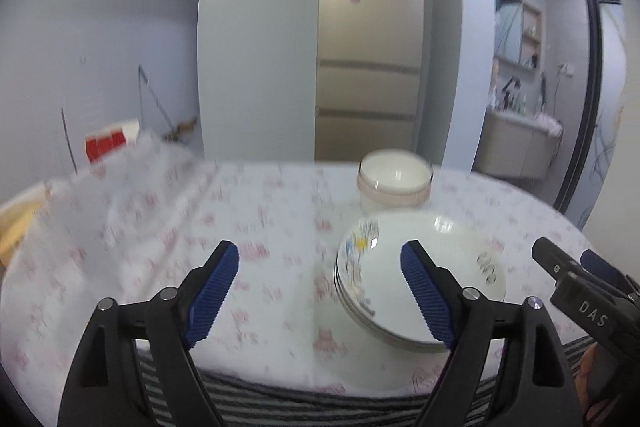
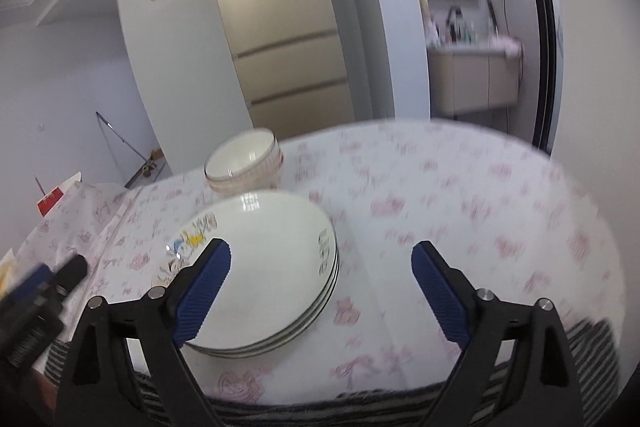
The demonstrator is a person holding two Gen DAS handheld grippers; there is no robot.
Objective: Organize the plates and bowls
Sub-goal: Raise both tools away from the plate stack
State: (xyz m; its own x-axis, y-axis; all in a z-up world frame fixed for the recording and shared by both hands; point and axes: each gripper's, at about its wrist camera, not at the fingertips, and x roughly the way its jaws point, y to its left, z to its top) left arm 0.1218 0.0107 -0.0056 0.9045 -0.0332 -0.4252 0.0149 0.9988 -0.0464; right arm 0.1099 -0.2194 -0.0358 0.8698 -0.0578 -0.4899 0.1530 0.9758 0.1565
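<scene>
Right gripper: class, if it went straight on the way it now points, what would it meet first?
Probably the flowered tablecloth. The right gripper is open and empty. The plate stack lies toward its left finger and the bowls farther left, so both seem off its line, though depth is unclear.

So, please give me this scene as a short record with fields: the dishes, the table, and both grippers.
plates: plate stack, patterned, near table edge
bowls: bowl stack, behind the plates
table: floral tablecloth
left gripper: open, holds nothing
right gripper: open, holds nothing
background: beige fridge
</scene>
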